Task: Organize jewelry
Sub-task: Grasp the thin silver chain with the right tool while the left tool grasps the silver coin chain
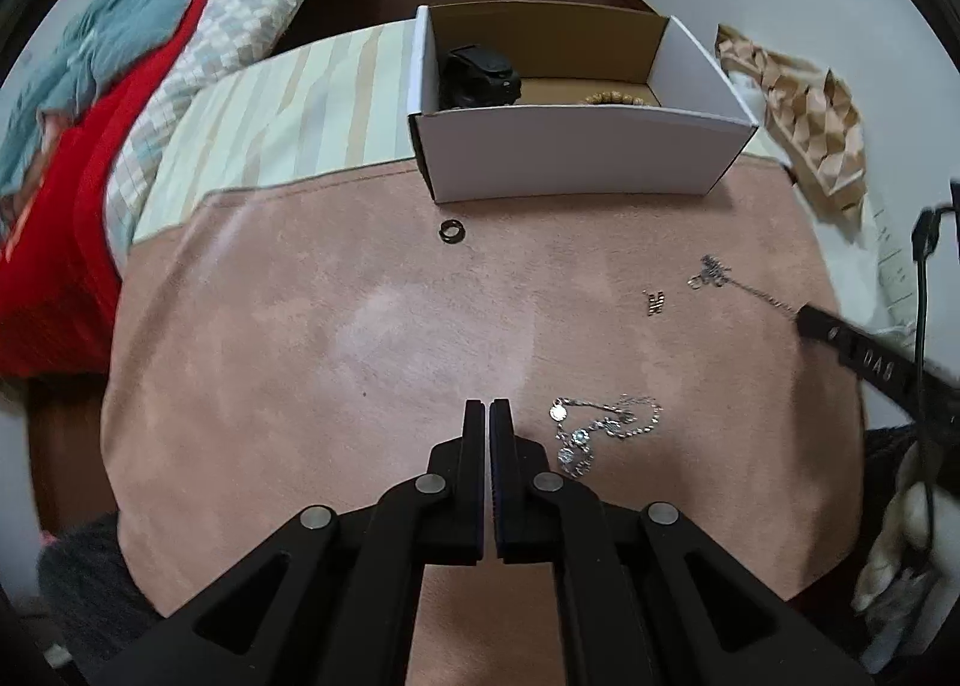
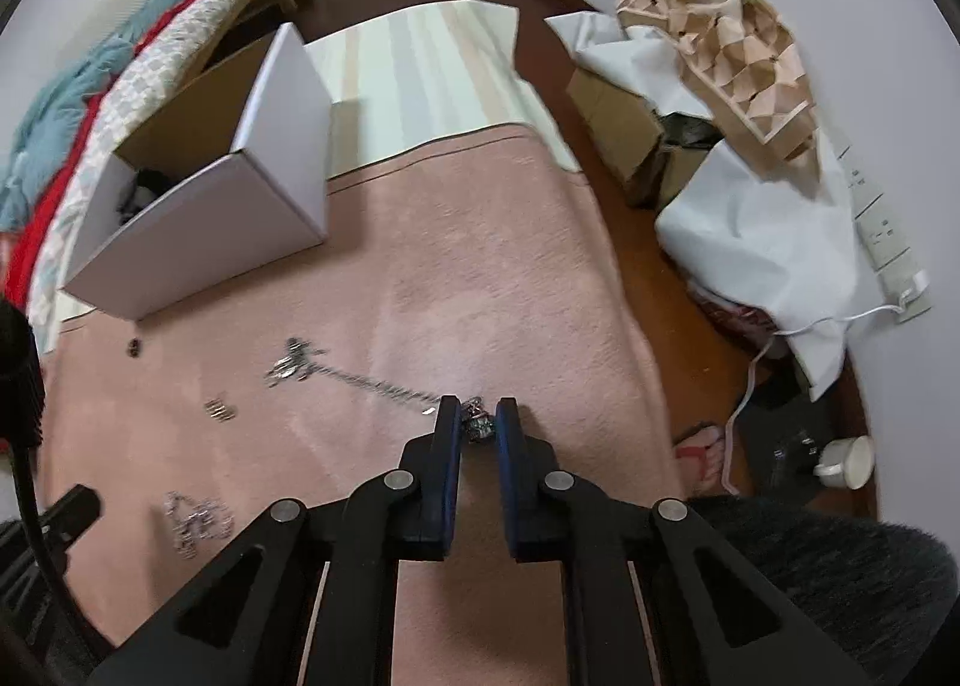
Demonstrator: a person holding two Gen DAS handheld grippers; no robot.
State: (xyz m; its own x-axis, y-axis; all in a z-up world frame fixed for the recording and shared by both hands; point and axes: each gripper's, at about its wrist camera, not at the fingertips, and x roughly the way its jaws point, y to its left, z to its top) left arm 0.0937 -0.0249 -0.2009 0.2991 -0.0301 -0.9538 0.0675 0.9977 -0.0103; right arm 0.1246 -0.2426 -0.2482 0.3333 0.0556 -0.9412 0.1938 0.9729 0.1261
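Now the left gripper [image 1: 486, 405] hangs shut and empty over the near edge of the pink blanket [image 1: 336, 296], a tangled silver necklace [image 1: 600, 428] just to its right. Beyond lie one black ring [image 1: 451, 230], one small gold charm [image 1: 655, 302] and one long chain [image 2: 360, 377], running toward the box [image 1: 576, 158]. The right gripper [image 2: 478, 416] pinches that chain's near end.

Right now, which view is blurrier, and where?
Right wrist view: motion blur smears the chain and the white box. Left wrist view: sharper on the silver necklace and black ring; only the right hand-held gripper at the edge smears. Both show fisheye bending.
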